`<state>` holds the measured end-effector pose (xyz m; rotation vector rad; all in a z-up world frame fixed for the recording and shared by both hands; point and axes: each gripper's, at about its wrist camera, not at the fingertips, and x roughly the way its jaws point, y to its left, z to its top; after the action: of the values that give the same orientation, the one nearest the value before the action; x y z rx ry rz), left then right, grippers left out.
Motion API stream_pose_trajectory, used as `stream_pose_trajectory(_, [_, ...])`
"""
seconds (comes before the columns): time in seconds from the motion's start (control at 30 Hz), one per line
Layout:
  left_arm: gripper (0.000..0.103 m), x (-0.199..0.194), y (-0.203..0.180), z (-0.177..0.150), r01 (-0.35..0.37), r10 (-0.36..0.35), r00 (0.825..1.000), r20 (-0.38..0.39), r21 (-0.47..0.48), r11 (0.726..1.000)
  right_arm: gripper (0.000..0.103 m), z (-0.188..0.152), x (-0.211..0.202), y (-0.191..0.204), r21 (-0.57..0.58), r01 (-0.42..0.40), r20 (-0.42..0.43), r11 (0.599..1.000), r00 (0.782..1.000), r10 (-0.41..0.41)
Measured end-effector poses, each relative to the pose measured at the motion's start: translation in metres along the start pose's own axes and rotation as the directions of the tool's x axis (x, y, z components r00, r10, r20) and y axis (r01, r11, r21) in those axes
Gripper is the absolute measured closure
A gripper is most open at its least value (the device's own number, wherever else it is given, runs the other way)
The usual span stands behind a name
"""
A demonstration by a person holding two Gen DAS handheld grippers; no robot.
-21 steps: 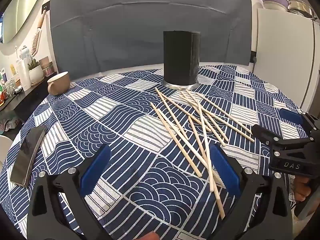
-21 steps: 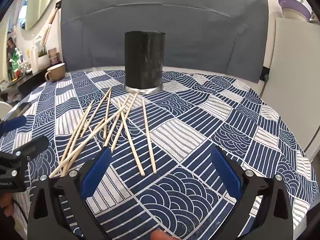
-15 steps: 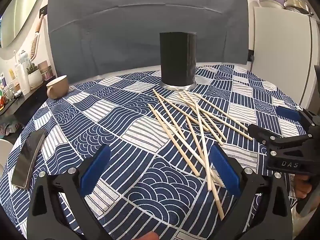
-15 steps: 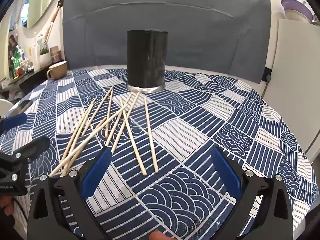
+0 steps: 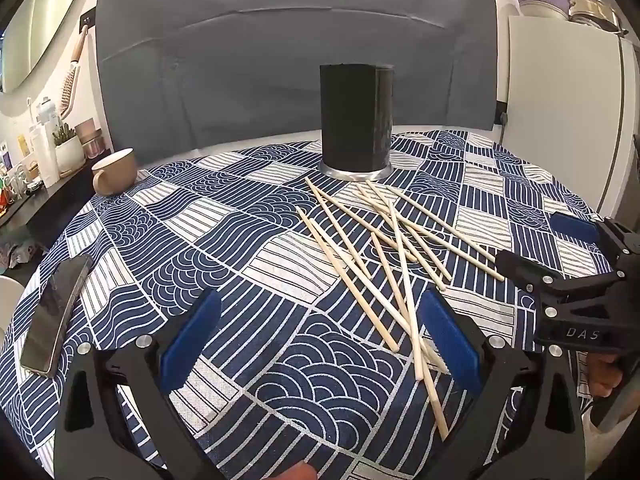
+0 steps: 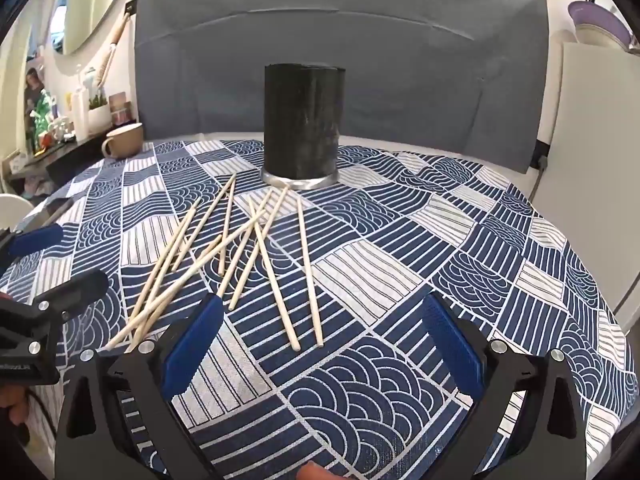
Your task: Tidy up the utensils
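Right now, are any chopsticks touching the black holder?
Apart. The right wrist view shows patterned cloth between the chopsticks and the black holder.

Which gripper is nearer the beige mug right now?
Left. The left gripper hangs open over the table's near edge, on the beige mug's side. The right gripper, also open, sits further right, with the scattered chopsticks between it and the mug.

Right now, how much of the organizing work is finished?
Nothing looks done yet: all the chopsticks lie scattered and crossed on the tablecloth in front of the black holder. Nothing is in hand; the left tongs and right tongs are open and empty. Every stick is left to collect.
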<state>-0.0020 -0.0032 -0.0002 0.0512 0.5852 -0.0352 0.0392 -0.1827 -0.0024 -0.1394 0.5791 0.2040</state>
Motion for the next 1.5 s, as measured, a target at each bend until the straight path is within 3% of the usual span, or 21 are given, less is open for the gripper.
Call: stream_pose_trajectory(1.5, [0.006, 0.001, 0.011, -0.001, 0.087, -0.087, 0.996, -0.005, -0.053, 0.995, 0.008, 0.0, -0.004, 0.004, -0.033, 0.018, 0.022, 0.999, 1.0, -0.018])
